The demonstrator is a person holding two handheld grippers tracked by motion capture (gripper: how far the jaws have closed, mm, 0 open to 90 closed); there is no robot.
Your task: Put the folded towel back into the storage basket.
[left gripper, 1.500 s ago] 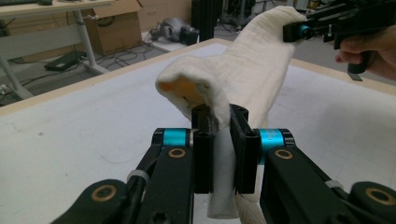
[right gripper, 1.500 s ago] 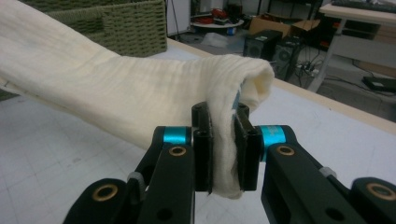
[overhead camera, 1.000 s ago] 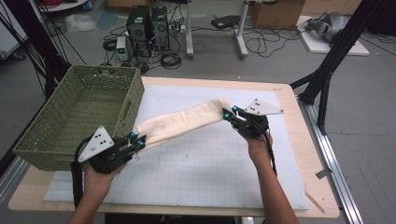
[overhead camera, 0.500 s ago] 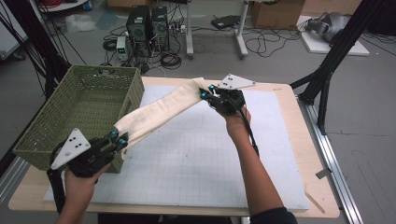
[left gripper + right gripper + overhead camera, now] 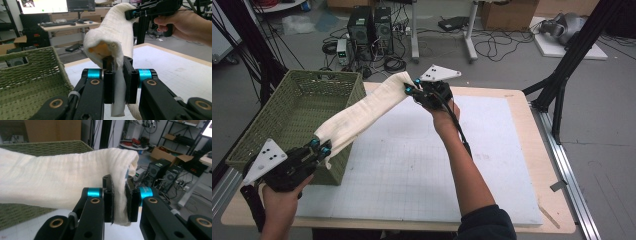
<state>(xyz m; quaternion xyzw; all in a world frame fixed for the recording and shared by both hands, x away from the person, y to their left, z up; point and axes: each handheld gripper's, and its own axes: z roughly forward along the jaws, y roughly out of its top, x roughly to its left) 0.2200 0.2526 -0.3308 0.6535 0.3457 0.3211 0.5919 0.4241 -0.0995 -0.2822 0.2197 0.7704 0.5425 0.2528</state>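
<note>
A folded cream towel (image 5: pixel 362 112) hangs stretched in the air between my two grippers, slanting from the table's back centre down to the front left. My right gripper (image 5: pixel 411 89) is shut on its far end, raised above the table's rear edge; the cloth (image 5: pixel 62 187) is pinched between the jaws. My left gripper (image 5: pixel 323 148) is shut on the near end (image 5: pixel 117 82), right beside the front right corner of the green woven basket (image 5: pixel 267 125). The towel's near part passes over the basket's right wall. In the left gripper view the right gripper (image 5: pixel 132 13) shows far off, holding the towel's top.
The basket (image 5: pixel 30 75) sits on the table's left side, with nothing seen inside. A white grid mat (image 5: pixel 422 165) covers the wooden table. Black frame legs (image 5: pixel 562 75) stand to the right, computer towers (image 5: pixel 369 25) and cables on the floor behind.
Both grippers have carried the towel leftward and away from me: the right one rose toward the back edge, the left one swung out to the basket's front corner.
</note>
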